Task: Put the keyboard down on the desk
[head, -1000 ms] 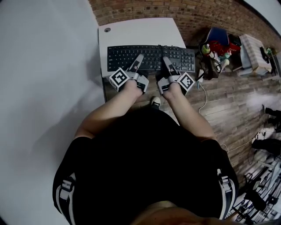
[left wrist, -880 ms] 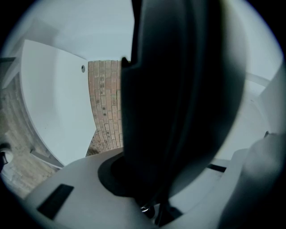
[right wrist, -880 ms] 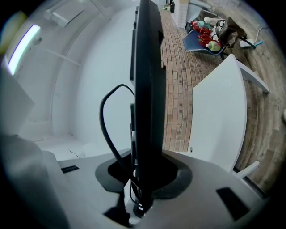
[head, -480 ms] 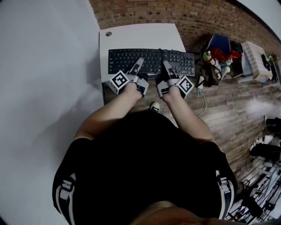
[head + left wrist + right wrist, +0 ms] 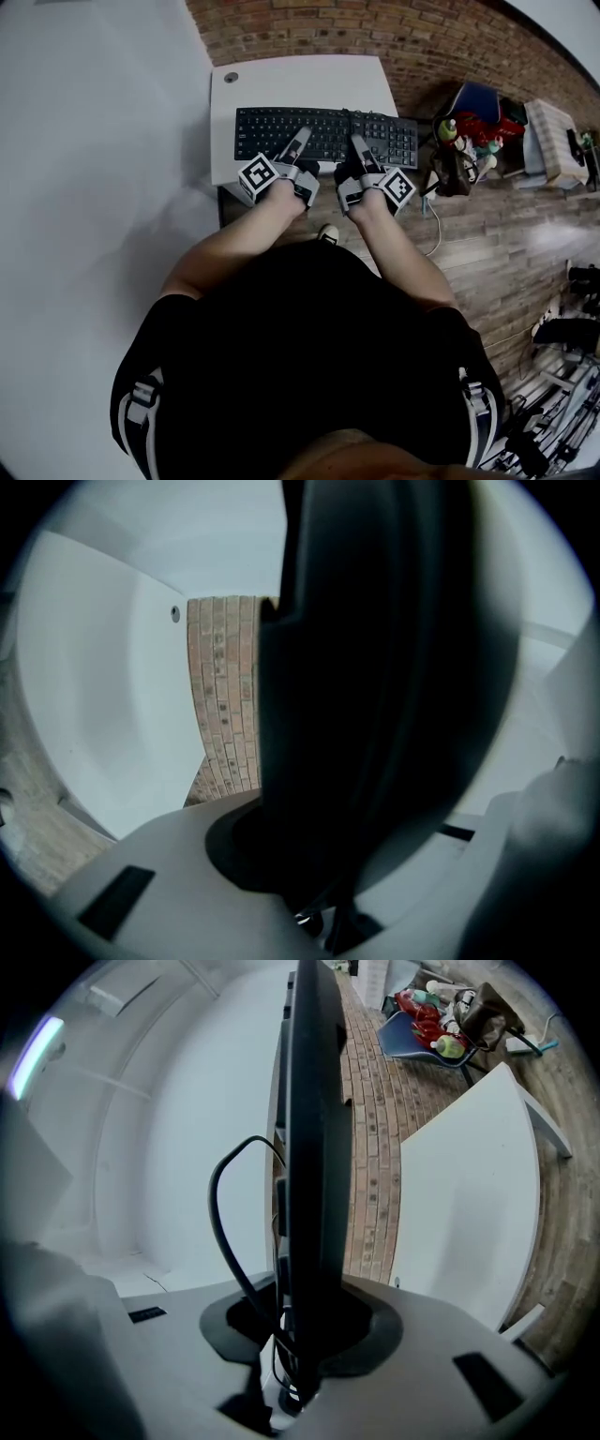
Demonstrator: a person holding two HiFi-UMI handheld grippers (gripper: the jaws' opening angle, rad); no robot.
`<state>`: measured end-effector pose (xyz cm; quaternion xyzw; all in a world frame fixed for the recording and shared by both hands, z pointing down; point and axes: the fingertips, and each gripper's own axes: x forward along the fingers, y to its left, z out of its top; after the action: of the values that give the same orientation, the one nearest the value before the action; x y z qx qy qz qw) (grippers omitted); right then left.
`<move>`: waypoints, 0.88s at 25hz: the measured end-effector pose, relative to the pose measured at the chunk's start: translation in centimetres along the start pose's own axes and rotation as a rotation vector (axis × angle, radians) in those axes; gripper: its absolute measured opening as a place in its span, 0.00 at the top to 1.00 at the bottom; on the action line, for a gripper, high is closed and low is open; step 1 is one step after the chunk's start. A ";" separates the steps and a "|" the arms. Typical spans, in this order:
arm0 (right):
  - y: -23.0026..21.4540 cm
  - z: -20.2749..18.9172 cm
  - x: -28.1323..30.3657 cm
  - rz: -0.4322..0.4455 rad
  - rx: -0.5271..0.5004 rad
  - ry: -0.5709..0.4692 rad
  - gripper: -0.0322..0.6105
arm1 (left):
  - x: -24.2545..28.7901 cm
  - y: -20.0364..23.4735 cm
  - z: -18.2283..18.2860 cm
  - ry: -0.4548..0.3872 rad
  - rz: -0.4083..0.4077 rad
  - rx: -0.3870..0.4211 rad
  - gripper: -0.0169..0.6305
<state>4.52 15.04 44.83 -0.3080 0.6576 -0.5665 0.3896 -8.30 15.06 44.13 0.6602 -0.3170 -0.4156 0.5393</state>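
Note:
A black keyboard [image 5: 323, 134] lies flat over the white desk [image 5: 300, 80], and its right end reaches past the desk's right edge. Whether it rests on the top I cannot tell. My left gripper [image 5: 300, 141] is shut on its near edge left of the middle. My right gripper [image 5: 357, 143] is shut on the near edge right of the middle. In the left gripper view the keyboard [image 5: 375, 714] is a dark, edge-on mass between the jaws. In the right gripper view the keyboard [image 5: 309, 1147] stands edge-on between the jaws, with its black cable [image 5: 225, 1232] looping on the left.
A small round hole [image 5: 231, 77] marks the desk's far left corner. A white wall runs along the left. On the brick floor to the right lie bags, bottles and boxes [image 5: 473, 112], and a white cable [image 5: 436, 211]. A shoe [image 5: 328, 232] shows under the desk's near edge.
Both grippers and the keyboard have moved together a little farther in over the desk. Both grips look the same.

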 end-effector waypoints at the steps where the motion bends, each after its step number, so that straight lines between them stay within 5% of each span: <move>1: -0.2 0.7 0.5 -0.003 0.000 0.002 0.74 | 0.8 0.3 0.1 -0.002 0.002 -0.002 0.84; 22: -3.4 11.8 9.9 -0.025 0.014 0.040 0.74 | 14.5 4.3 1.8 -0.047 0.018 -0.015 0.84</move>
<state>9.51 0.15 45.94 -0.3022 0.6575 -0.5817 0.3716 -3.22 0.72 45.18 0.6431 -0.3325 -0.4285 0.5406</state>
